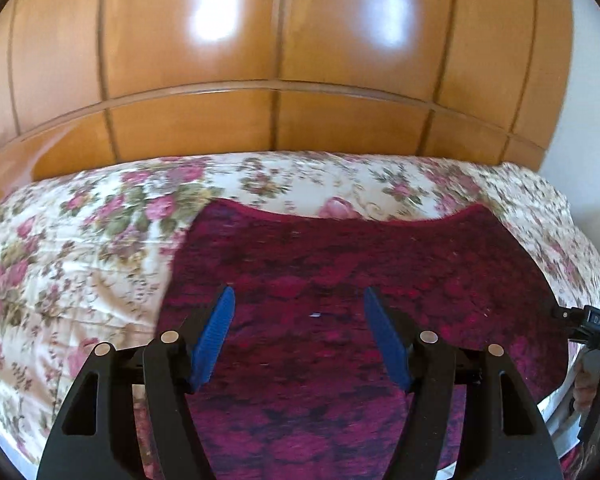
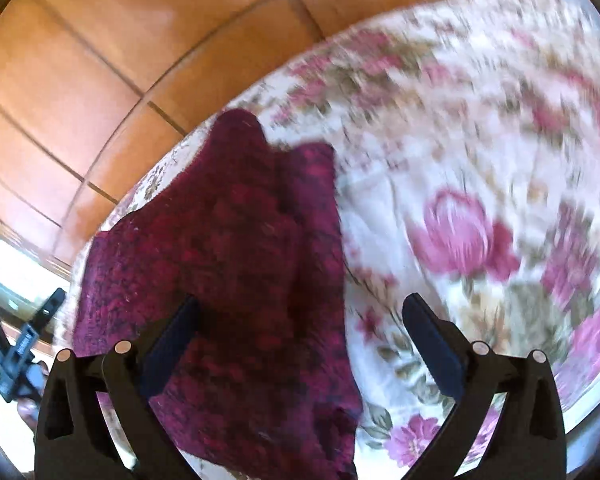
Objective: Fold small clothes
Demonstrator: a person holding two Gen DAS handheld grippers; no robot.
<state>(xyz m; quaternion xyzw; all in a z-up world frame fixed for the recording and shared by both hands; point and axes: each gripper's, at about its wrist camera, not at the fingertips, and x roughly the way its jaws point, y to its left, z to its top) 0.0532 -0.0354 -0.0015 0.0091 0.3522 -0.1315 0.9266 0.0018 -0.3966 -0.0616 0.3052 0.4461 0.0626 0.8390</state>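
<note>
Both grippers hovered over the dark crimson knitted garment (image 1: 340, 280), which lay at lower centre on the floral bedspread (image 1: 80, 240); left gripper (image 1: 300, 332) and right gripper (image 2: 300, 344) jaws were spread, pinching nothing.

A dark red knitted garment (image 1: 340, 280), mottled with magenta and black, is lying spread flat on a floral bedspread (image 1: 80, 260); its far edge is curving inward between two raised corners; in the right wrist view the garment (image 2: 228, 260) is seen folded over itself, one layer lying on another.
</note>
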